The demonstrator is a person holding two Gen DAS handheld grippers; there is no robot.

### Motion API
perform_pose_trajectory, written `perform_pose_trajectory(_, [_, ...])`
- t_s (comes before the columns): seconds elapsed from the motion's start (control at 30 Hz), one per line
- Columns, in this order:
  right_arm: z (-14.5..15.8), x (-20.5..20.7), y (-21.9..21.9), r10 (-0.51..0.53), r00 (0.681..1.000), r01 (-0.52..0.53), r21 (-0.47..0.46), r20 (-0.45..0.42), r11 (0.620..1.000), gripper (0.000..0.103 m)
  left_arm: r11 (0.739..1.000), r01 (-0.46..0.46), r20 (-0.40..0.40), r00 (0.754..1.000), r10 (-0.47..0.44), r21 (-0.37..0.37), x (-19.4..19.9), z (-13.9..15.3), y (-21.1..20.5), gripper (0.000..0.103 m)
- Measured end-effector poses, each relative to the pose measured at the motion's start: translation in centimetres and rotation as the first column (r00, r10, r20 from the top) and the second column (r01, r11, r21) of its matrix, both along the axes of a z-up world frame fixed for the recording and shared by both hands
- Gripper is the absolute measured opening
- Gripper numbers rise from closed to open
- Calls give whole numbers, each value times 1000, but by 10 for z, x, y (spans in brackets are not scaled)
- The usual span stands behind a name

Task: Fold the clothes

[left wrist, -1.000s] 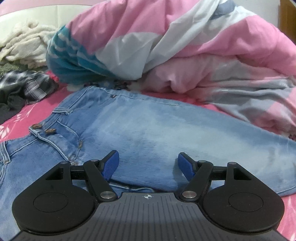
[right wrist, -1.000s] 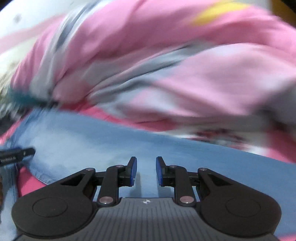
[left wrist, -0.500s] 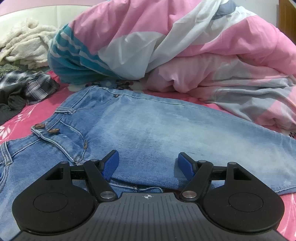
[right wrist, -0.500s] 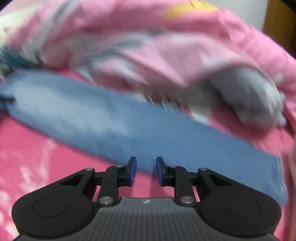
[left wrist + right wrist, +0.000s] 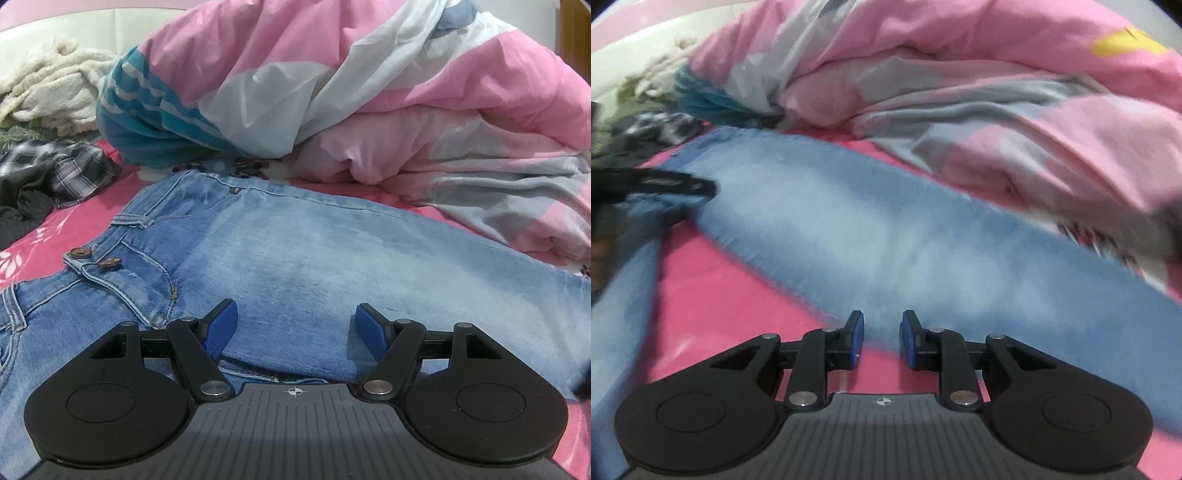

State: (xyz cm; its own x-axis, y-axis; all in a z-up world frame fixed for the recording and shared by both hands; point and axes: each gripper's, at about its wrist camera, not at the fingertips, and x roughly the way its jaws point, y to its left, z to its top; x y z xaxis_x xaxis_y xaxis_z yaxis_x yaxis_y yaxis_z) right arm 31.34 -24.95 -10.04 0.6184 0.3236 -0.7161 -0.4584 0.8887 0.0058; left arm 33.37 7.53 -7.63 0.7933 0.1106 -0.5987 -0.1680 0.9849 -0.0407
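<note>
A pair of light blue jeans (image 5: 303, 258) lies flat on the pink bedsheet, waistband with two brown buttons (image 5: 94, 258) at the left, one leg stretching right. My left gripper (image 5: 295, 325) is open wide, low over the crotch area, holding nothing. In the right wrist view the jeans leg (image 5: 871, 236) runs diagonally from upper left to lower right. My right gripper (image 5: 882, 338) hovers at the leg's near edge, jaws a narrow gap apart, empty. The left gripper's finger (image 5: 665, 182) shows at the left edge there.
A bunched pink, white and teal duvet (image 5: 369, 92) fills the back of the bed, also in the right wrist view (image 5: 960, 92). A cream fleece (image 5: 48, 88) and a plaid garment (image 5: 62, 173) lie at the far left. Pink sheet (image 5: 720, 295) shows between the legs.
My right gripper has swung fast across the jeans leg and now sits at its near edge, view still blurred. My left gripper has stayed open and nearly still over the crotch.
</note>
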Motion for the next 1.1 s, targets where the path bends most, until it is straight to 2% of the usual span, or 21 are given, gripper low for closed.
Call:
perform_pose_trajectory(0.07, [16, -6, -15, -32, 1000, 32, 0, 0, 1000, 23, 1000, -2, 3, 1000, 2, 3, -1, 0, -1, 71])
perform_pose_trajectory(0.17, [36, 20, -32, -147, 987, 145, 25, 64, 989, 23, 1000, -6, 4, 1000, 6, 7, -1, 0, -2, 71])
perform_pose_trajectory(0.23, [34, 48, -41, -223, 971, 220, 35, 84, 975, 23, 1000, -9, 3, 1000, 9, 5, -1, 0, -1, 71])
perform_pose_trajectory(0.3, [17, 66, -52, -276, 960, 276, 22, 49, 961, 23, 1000, -13, 2, 1000, 13, 0, 1, 1, 0, 71])
perform_pose_trajectory(0.33, [6, 66, -58, -288, 957, 288, 0, 30, 958, 23, 1000, -15, 1, 1000, 15, -2, 2, 1, 1, 71])
perform_pose_trajectory(0.43, [-9, 26, -80, -252, 965, 251, 28, 67, 968, 22, 1000, -20, -2, 1000, 20, -20, 3, 3, 5, 71])
perform_pose_trajectory(0.5, [-2, -1, -103, -268, 963, 265, 81, 32, 961, 22, 999, -23, -1, 1000, 23, -27, 2, 3, 6, 71])
perform_pose_trajectory(0.6, [17, -12, -120, -299, 954, 297, 73, 28, 952, 23, 1000, -23, 2, 1000, 23, -15, 0, 3, 4, 71])
perform_pose_trajectory(0.7, [35, 0, -127, -337, 938, 327, 114, 80, 938, 23, 1000, -28, 5, 1000, 28, 0, -1, 2, 2, 71])
perform_pose_trajectory(0.77, [32, 20, -123, -340, 936, 327, 130, 91, 936, 23, 999, -32, 5, 999, 32, 8, 0, 2, 0, 71])
perform_pose_trajectory(0.83, [18, 42, -115, -325, 941, 316, 98, 92, 944, 23, 999, -32, 6, 999, 31, 21, 1, 1, -1, 71])
perform_pose_trajectory(0.93, [-7, 65, -126, -350, 933, 346, 61, 87, 936, 22, 999, -22, 6, 1000, 21, 37, 1, -1, -2, 71])
perform_pose_trajectory(1.0, [-8, 65, -159, -418, 903, 410, 87, 101, 908, 19, 999, -17, 7, 1000, 17, 38, 1, -1, -1, 71])
perform_pose_trajectory(1.1, [-9, 70, -223, -579, 807, 577, 52, 116, 815, 19, 999, -18, 8, 1000, 18, 34, 1, 0, -1, 71])
